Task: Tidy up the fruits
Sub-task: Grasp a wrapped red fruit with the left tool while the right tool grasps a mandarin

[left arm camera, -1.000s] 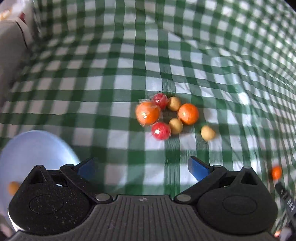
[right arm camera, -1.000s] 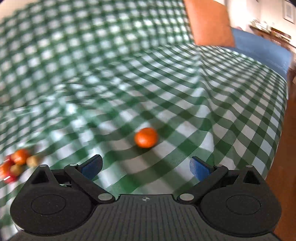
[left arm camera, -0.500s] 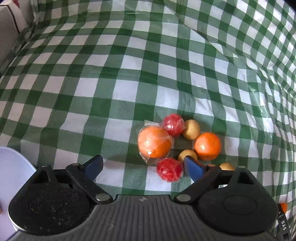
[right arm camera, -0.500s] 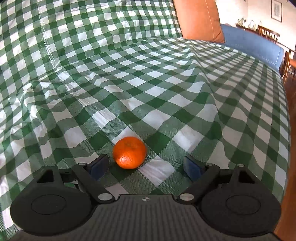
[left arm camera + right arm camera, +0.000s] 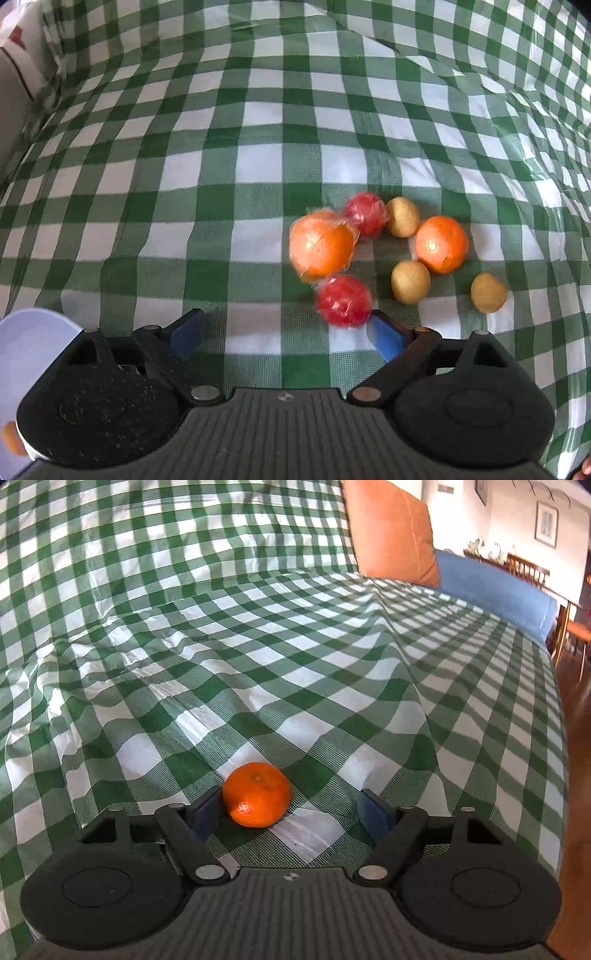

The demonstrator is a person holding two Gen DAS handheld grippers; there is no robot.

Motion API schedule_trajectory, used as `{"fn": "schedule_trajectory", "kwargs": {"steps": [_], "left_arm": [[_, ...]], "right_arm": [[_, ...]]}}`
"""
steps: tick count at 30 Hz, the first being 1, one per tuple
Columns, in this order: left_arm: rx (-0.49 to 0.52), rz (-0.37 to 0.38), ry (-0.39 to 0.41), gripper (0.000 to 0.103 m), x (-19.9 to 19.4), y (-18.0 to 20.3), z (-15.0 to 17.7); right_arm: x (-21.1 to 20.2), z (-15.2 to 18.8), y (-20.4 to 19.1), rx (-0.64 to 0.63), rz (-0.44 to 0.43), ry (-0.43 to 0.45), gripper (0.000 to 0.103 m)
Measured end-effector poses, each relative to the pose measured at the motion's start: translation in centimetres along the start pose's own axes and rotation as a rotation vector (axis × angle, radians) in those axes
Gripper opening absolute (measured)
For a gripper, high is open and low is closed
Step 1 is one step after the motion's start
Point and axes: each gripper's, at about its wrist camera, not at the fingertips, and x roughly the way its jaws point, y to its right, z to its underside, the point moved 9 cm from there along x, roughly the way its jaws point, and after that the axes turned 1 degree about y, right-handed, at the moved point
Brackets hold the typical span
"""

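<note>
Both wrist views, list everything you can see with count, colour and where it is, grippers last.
wrapped orange: one, orange in clear film, left of the cluster.
bare orange: one, orange, right of the cluster.
red fruits: two, red, film-wrapped, one behind and one in front of the wrapped orange.
tan fruits: three, yellowish brown, scattered among and right of the oranges.
mandarin: one, orange, alone on the cloth, against the right gripper's left finger.
plate: one, pale blue-white, lower left edge.
tablecloth: one, green and white check.
cushion: one, orange, far end.
left gripper: open, near the cluster.
right gripper: open, around the mandarin.
</note>
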Motion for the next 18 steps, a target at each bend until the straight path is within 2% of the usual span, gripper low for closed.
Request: {"fn": "schedule_trajectory", "kwargs": {"steps": [2, 5, 6, 7, 8, 9, 13, 18], "left_arm": [[0.012, 0.018, 0.011, 0.091, -0.1, 0.4, -0.5], [0.038, 0.039, 0.004, 0.069, -0.2, 1.1, -0.8], [0.05, 0.042, 0.015, 0.054, -0.4, 1.3, -0.8], [0.065, 0.051, 0.026, 0.044, -0.7, 1.5, -0.9], [0.073, 0.054, 0.028, 0.035, -0.8, 1.6, -0.9], [0.076, 0.044, 0.035, 0.035, -1.0, 1.6, -0.9], [0.118, 0.029, 0.097, 0.035, -2.6, 1.7, -0.6], [0.116, 0.074, 0.155, 0.035, -7.1, 1.8, -0.2]], "right_arm": [[0.0, 0.0, -0.2, -0.017, 0.004, 0.005, 0.078], [0.0, -0.1, -0.3, -0.029, 0.003, 0.011, 0.075], [-0.1, -0.1, -0.4, -0.033, 0.0, 0.012, 0.07], [-0.1, -0.2, -0.5, -0.038, -0.006, 0.015, 0.065], [-0.1, -0.2, -0.7, -0.044, -0.022, 0.02, 0.048], [-0.3, -0.2, -1.0, -0.051, -0.04, 0.026, 0.038], [-0.6, -0.5, -0.9, -0.047, -0.05, 0.041, 0.038], [-2.2, -1.6, 0.4, -0.003, -0.019, 0.127, 0.038]]}}
